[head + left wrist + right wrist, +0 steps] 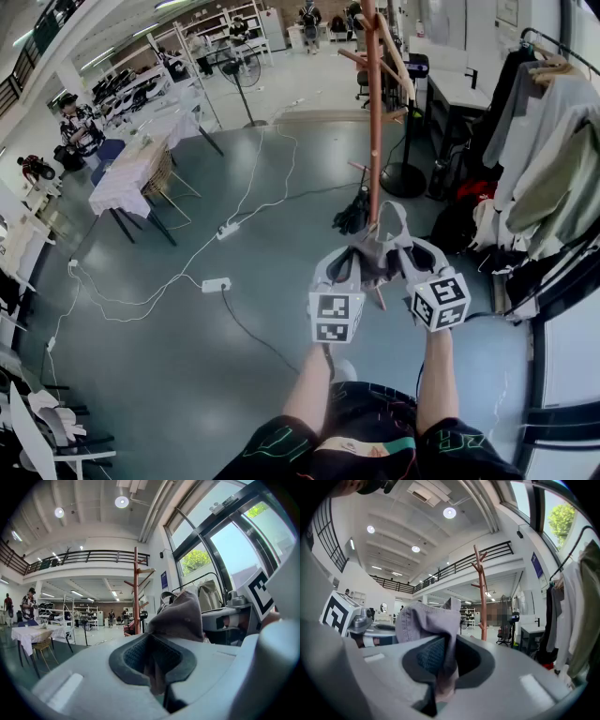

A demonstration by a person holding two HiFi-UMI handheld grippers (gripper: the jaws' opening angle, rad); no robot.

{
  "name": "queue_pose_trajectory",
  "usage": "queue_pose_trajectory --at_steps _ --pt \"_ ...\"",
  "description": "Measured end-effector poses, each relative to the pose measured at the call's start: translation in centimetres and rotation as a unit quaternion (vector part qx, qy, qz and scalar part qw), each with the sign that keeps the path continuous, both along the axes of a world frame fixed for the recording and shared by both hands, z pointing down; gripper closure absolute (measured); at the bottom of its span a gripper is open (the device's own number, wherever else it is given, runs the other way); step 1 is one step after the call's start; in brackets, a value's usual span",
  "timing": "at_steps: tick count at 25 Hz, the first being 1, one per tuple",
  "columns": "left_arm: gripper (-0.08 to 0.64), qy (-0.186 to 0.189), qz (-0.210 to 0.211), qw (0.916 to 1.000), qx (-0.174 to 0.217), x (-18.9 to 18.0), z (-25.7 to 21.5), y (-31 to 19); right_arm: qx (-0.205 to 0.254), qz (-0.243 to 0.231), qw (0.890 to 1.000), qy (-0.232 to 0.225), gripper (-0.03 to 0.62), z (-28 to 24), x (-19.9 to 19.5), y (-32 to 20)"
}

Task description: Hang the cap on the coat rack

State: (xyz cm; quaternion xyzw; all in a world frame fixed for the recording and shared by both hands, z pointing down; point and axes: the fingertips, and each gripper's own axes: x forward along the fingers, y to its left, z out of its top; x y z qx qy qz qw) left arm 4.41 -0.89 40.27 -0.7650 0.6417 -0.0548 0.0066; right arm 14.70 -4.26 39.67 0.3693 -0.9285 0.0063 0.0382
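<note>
Holding the cap (379, 262) between them, I had left tongs (350, 266) and right tongs (410, 253) each clenched on its fabric; coat rack (374, 122) stood just ahead, grey floor (169, 375) below, white cables (246, 192) leftward.

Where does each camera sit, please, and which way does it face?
Head view: on the person's head, looking steeply down at the cap held before the coat rack; both forearms, left gripper and right gripper show.
Left gripper view: on the left gripper, along its fingers, shut on the cap, toward the coat rack; the right gripper shows at right.
Right gripper view: on the right gripper, along its fingers, shut on the cap, toward the coat rack; the left gripper shows at left.
All share cap and coat rack.
</note>
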Motion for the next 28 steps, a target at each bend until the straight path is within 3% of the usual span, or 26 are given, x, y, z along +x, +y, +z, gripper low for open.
queue_pose_trajectory --at_steps 10,18,28 --pt "0.540 0.016 0.003 0.9998 -0.010 -2.9 1.2 -3.0 -0.015 0.016 1.000 -0.003 0.532 1.5 -2.9 -3.5" --pt "0.540 0.020 0.019 0.9994 -0.021 -5.6 2.5 -8.5 -0.031 0.033 0.999 -0.009 0.532 2.7 -5.6 -9.0" --pt "0.540 0.045 0.060 0.9956 -0.057 -7.5 3.8 -15.9 -0.060 0.073 0.995 0.021 0.531 3.6 -6.9 -15.3"
